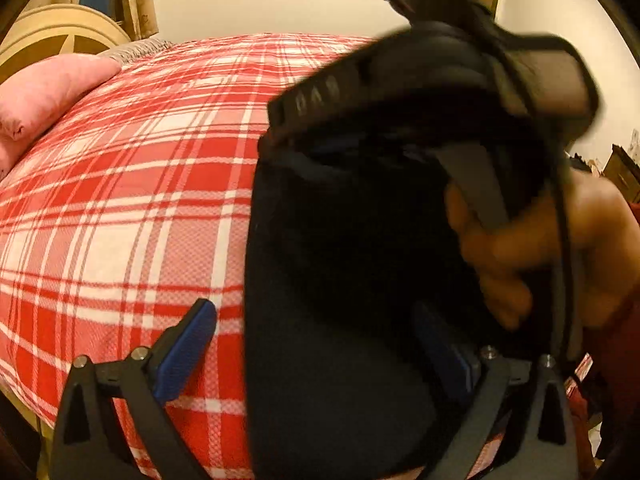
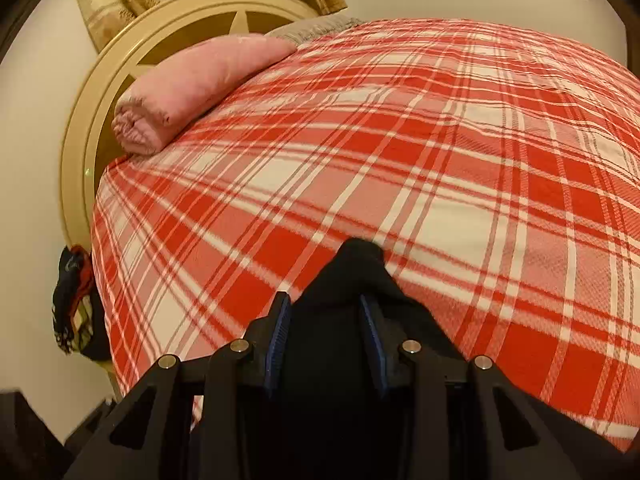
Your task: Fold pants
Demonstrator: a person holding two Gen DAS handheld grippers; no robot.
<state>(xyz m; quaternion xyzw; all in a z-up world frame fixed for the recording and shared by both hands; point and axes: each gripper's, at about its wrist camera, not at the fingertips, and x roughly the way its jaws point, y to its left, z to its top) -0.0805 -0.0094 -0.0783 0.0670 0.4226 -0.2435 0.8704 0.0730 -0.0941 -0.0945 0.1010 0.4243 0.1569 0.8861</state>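
Pants [image 2: 344,280] pinched in right tongs [image 2: 326,340], left tongs [image 1: 320,360] spread wide

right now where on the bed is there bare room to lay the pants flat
The plaid blanket lies bare from the pink pillow at the headboard across to its far edge. It is crowded only at the near edge, where the right claw grips the dark pants beside the open left claw.

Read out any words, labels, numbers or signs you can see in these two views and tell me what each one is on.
Pale characters on the dark body of the right gripper, seen in the left wrist view: too blurred to read, possibly digits.
Dark pants, plaid blanket, pink pillow, headboard: no text visible.
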